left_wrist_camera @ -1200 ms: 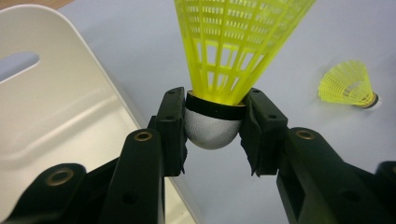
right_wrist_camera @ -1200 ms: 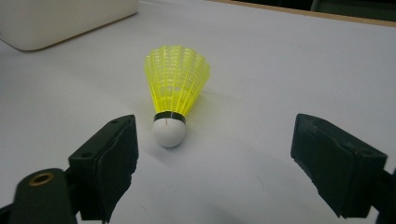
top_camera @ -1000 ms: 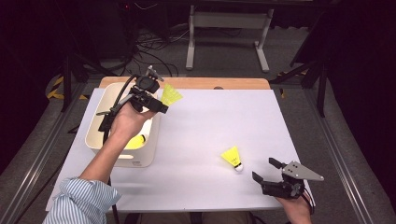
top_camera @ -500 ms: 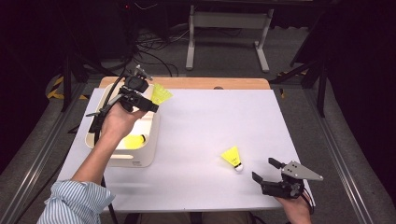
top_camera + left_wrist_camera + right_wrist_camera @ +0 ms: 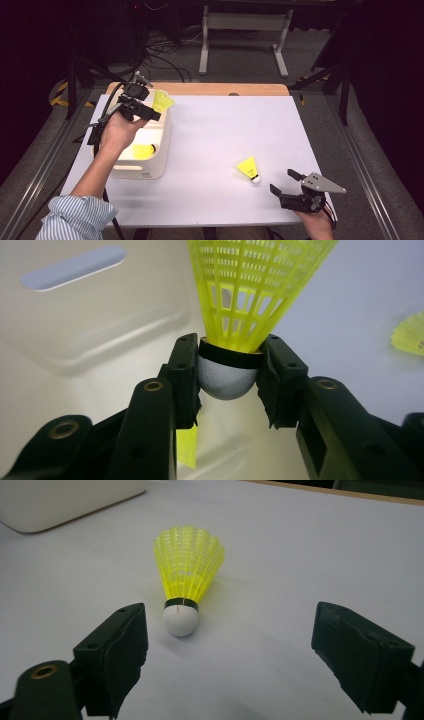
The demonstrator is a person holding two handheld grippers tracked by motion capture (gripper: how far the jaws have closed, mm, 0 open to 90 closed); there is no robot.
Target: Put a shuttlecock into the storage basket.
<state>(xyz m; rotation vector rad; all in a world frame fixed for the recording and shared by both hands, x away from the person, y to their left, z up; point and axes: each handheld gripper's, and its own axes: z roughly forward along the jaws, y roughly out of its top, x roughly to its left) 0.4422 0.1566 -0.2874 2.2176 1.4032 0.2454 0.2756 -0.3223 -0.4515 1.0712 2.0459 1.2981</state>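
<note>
Shuttlecock (image 5: 235, 340), yellow mesh skirt, white rounded cork: featherlight, skirt flexing and crushable, cork firm and the proper hold. Left gripper (image 5: 142, 107) fingers (image 5: 182, 375) are clamping that cork, hanging over the white bin (image 5: 162, 150) at its far corner, having drifted further above the bin than a second earlier. Right gripper (image 5: 295, 192) is resting wide open, empty, far from the bin.

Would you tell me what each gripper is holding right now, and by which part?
The left gripper clamps a yellow shuttlecock by its white cork head, above the white bin. The right gripper is open and holds nothing.
</note>
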